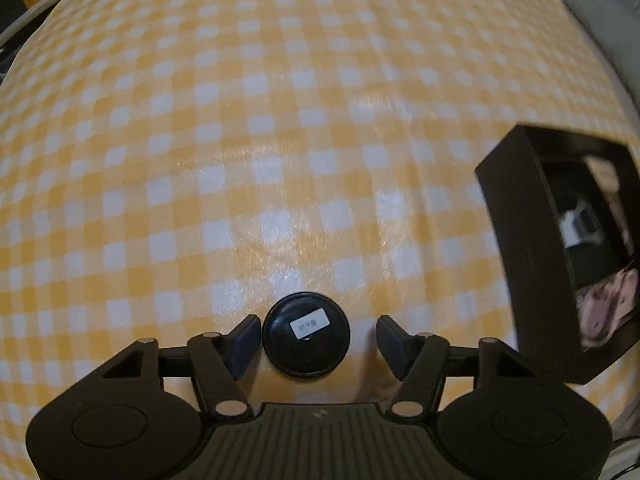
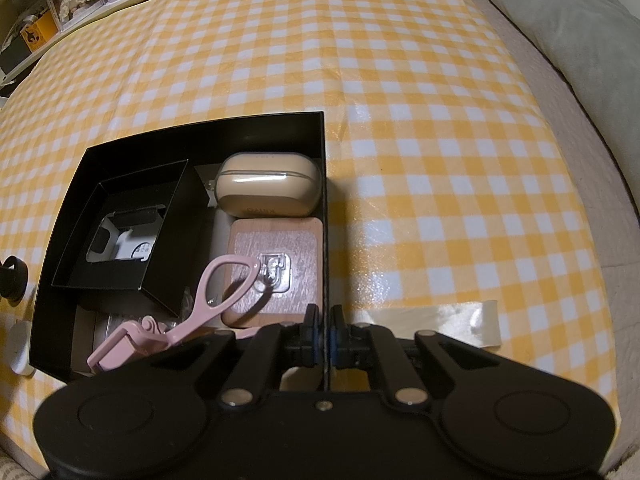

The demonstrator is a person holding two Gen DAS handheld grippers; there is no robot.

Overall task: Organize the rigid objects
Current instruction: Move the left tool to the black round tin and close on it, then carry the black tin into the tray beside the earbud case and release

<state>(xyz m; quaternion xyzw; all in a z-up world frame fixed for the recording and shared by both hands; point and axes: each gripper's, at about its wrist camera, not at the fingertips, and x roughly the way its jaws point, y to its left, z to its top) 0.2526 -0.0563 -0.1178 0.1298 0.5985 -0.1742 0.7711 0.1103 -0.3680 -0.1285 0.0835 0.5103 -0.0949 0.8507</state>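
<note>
Packed: beige earbud case [image 2: 270,184], wooden block [image 2: 276,272], pink eyelash curler [image 2: 192,312] inside black cardboard box [image 2: 200,128], left of frame.
Left: round black puck [image 1: 306,336] on gingham cloth [image 1: 280,120].
Left gripper [image 1: 316,344]: fingers apart, flanking puck.
Right gripper [image 2: 324,340]: clamped on box wall.

A round black disc [image 1: 306,336] with a small white label on top is lying flat on the yellow-and-white checked cloth, left of the open black box [image 2: 316,128]. Inside the box, a smaller black open box [image 2: 120,236] is sitting tilted at the left. A beige earbud case [image 2: 269,190] in a clear cover is resting at the far right corner, with a pale wooden block [image 2: 276,276] bearing a clear hook just nearer. A pink eyelash curler [image 2: 176,320] is lying slantwise, its loop handles overlapping the block.
</note>
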